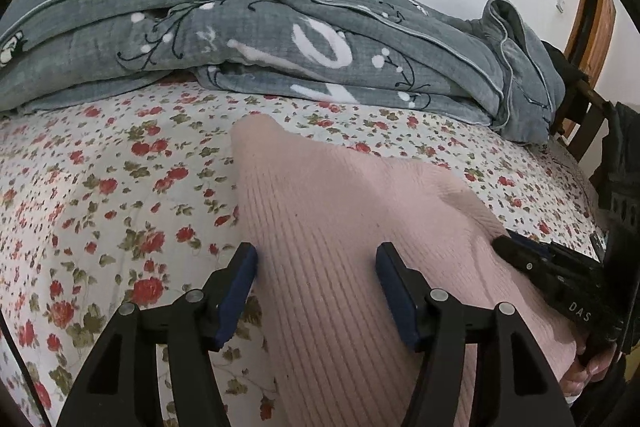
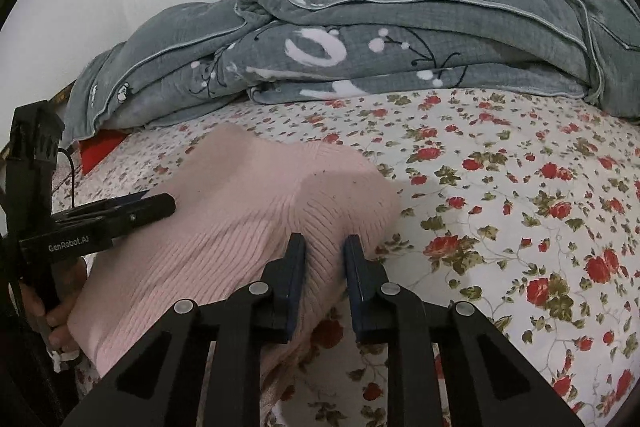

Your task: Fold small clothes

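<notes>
A pink ribbed knit garment point(image 1: 352, 227) lies in a folded heap on the floral bed sheet point(image 1: 100, 195), near the camera, with a grey quilt point(image 1: 240, 27) bunched along the far side. The left claw point(image 1: 316, 291) is spread wide above the knit. The right claw point(image 2: 325, 283) straddles the garment's right edge, not clenched.

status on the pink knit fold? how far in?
Done: pink knit lies on the floral sheet, apparently doubled over already. In hand: right gripper, part open, straddles its right edge; left gripper is open over its left side. Left: any further fold. Grey quilt untouched.
</notes>
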Demonstrator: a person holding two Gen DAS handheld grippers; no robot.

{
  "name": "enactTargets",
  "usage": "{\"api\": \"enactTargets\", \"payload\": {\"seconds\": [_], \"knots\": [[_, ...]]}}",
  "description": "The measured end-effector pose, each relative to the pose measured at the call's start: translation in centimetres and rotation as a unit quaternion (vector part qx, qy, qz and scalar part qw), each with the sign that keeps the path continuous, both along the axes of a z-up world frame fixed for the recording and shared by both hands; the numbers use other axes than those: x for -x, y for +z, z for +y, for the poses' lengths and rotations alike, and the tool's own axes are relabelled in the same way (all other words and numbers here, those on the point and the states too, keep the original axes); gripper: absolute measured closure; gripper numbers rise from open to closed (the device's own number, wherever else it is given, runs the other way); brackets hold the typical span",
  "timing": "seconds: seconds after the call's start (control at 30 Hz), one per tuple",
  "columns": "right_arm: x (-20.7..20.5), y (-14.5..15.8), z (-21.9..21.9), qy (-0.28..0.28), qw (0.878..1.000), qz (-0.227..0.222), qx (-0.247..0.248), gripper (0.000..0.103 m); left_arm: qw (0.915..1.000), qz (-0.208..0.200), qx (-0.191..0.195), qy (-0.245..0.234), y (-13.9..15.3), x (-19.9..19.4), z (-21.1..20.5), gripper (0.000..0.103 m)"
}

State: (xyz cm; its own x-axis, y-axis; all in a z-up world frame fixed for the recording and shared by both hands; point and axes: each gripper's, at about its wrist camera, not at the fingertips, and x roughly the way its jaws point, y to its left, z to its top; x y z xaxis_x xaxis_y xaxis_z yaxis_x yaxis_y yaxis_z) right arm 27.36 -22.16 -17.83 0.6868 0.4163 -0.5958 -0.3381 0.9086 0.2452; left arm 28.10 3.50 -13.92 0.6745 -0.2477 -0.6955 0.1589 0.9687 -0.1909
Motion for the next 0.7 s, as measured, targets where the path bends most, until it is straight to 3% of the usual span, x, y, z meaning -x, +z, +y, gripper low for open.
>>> {"api": "enactTargets", "payload": {"seconds": [0.2,0.7], "knots": [[0.1,-0.1,-0.1,-0.007,1.000,-0.003,0.003,0.078,0.9997,0.005,0.017,0.014,-0.1,0.6,0.4,0.042],[0.6,0.2,-0.5,-0.025,1.000,-0.006,0.005,0.062,0.9990,-0.027,-0.018,0.032,0.5,2.7,-0.3,0.042]]}}
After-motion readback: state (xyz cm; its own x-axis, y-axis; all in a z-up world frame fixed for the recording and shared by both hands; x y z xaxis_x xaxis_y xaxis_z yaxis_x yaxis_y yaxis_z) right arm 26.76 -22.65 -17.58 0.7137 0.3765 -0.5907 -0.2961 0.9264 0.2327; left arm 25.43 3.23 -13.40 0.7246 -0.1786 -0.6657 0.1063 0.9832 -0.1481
